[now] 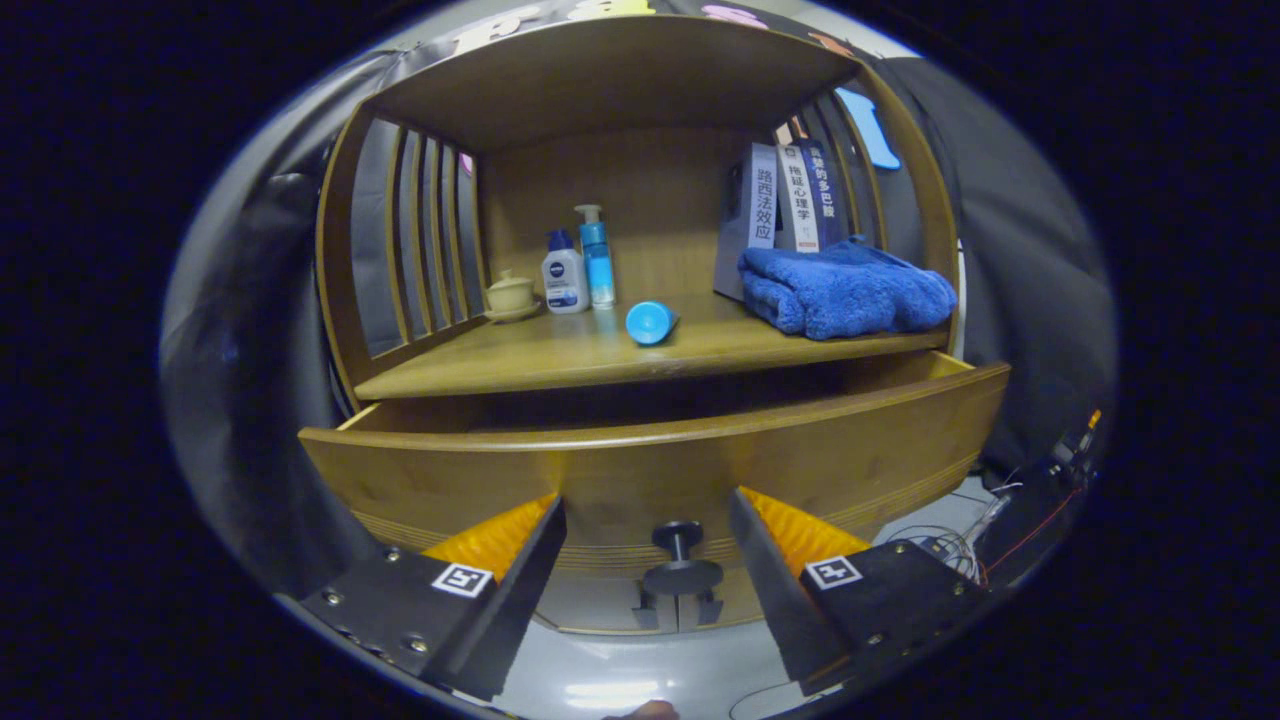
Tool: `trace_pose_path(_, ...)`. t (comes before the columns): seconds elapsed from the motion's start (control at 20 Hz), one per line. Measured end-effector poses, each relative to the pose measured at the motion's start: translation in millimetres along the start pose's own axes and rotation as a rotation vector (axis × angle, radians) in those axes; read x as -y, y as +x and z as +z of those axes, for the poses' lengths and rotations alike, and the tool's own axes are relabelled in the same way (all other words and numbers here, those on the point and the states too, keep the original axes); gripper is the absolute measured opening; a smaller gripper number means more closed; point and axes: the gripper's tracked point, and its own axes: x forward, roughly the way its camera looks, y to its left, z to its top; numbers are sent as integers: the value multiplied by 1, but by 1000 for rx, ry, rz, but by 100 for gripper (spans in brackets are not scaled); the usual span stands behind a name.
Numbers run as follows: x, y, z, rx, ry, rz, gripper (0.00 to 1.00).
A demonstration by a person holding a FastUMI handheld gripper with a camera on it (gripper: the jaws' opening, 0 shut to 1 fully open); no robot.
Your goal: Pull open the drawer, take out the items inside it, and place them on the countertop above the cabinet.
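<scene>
The claw [648, 535] was held low and level in front of the cabinet, aimed straight at the drawer [660, 470], with its two fingers [510, 575] spread wide apart and nothing gripped. The drawer knob [682, 560] sat right in the gap between them, untouched on either side, with plenty of slack left and right.

The drawer was seen pulled partway out, its long axis running side to side and its front face turned toward the claw. A dark gap was visible behind the front panel's top edge, but what was inside couldn't be made out from that low angle.

Just above the drawer, the surface [560, 365] was already partly occupied: a small lidded cup [511, 296] on a saucer near the slatted left side, a white bottle [565, 274] and a blue pump bottle [596, 257] standing upright just beside it, and a blue tube-like thing [652, 322] lying on its side with its round end pointed outward. On the right, a folded blue towel [845, 288] was laid in front of some upright books [790, 200]. Open room was left along the front edge, mostly left of center and between the tube and the towel.
</scene>
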Motion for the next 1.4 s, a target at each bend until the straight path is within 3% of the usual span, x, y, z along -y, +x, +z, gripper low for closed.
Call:
trace_pose_path(0.6, -4, 51, 15, 11, 10, 2, 98)
trace_pose_path(1.4, -4, 54, 13, 36, 47, 19, 98)
